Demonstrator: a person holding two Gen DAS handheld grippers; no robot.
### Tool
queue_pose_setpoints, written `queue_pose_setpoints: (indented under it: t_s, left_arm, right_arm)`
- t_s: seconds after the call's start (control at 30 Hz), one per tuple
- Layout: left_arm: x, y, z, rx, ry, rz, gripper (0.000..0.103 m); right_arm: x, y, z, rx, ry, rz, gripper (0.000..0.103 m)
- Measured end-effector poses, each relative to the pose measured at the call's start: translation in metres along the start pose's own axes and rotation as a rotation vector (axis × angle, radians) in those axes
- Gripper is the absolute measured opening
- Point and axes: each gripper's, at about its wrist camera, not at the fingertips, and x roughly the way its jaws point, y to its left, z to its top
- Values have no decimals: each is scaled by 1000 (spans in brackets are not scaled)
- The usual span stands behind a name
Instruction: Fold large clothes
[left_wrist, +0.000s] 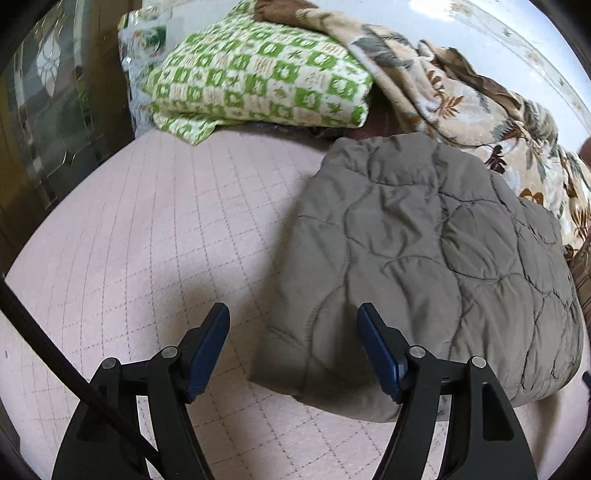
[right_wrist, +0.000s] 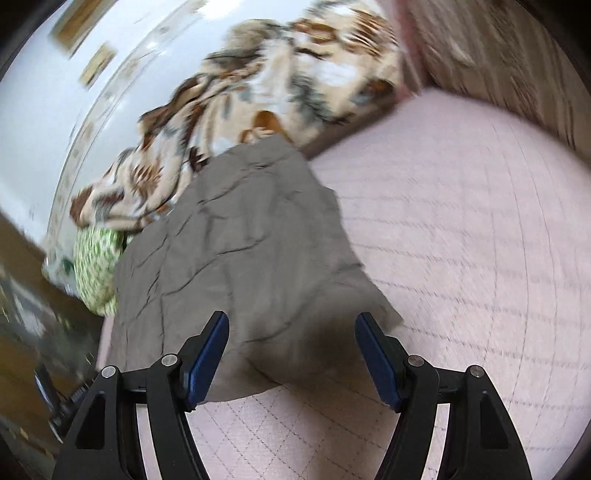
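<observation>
Left claw (left_wrist: 293, 314): jaws spread wide, nothing between the pads. It hangs above the near left corner of the folded jacket (left_wrist: 436, 258), not touching it. One blue pad (left_wrist: 208, 350) stands over bare bed cover, the other over the jacket's near edge.

Right claw (right_wrist: 291, 321): jaws spread wide, pinching nothing. It hangs over the near end of the same jacket (right_wrist: 240, 251), with the fabric's near edge showing between and below the fingers.

Position of the work item: the grey-brown quilted jacket lies folded into a compact block on the pink quilted bed cover (left_wrist: 147, 229). No containers are in view.

Edges and clearance: in the left view, open bed cover extends left of the jacket and toward the camera. In the right view, a wide open stretch of bed cover (right_wrist: 461, 240) lies to the right of the jacket. The jacket's far edge meets a rumpled leaf-print blanket (left_wrist: 480, 96). A folded green-and-white checked blanket (left_wrist: 258, 77) sits at the far left, apart from the jacket.

View differences: the left view alone shows a glass-fronted cabinet (left_wrist: 44, 110) beside the bed and a black cable (left_wrist: 55, 347) crossing the lower left. The right view is motion-blurred; it alone shows the striped fabric (right_wrist: 498, 66) at the bed's far right.
</observation>
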Motion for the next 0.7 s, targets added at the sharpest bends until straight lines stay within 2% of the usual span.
queue_pose_setpoints:
  t_s: [0.1, 0.17, 0.4, 0.7]
  left_arm:
    - [3, 6, 0, -15, 17, -4, 74]
    - [5, 10, 1, -27, 31, 3, 80]
    - [15, 21, 0, -76, 84, -39, 82]
    - [24, 32, 0, -137, 121, -97, 84]
  right_arm:
    - [2, -20, 0, 90, 22, 23, 75]
    - [5, -27, -1, 124, 33, 34, 76]
    - [16, -43, -6, 236, 52, 109, 82]
    - [27, -58, -10, 323, 55, 130, 87]
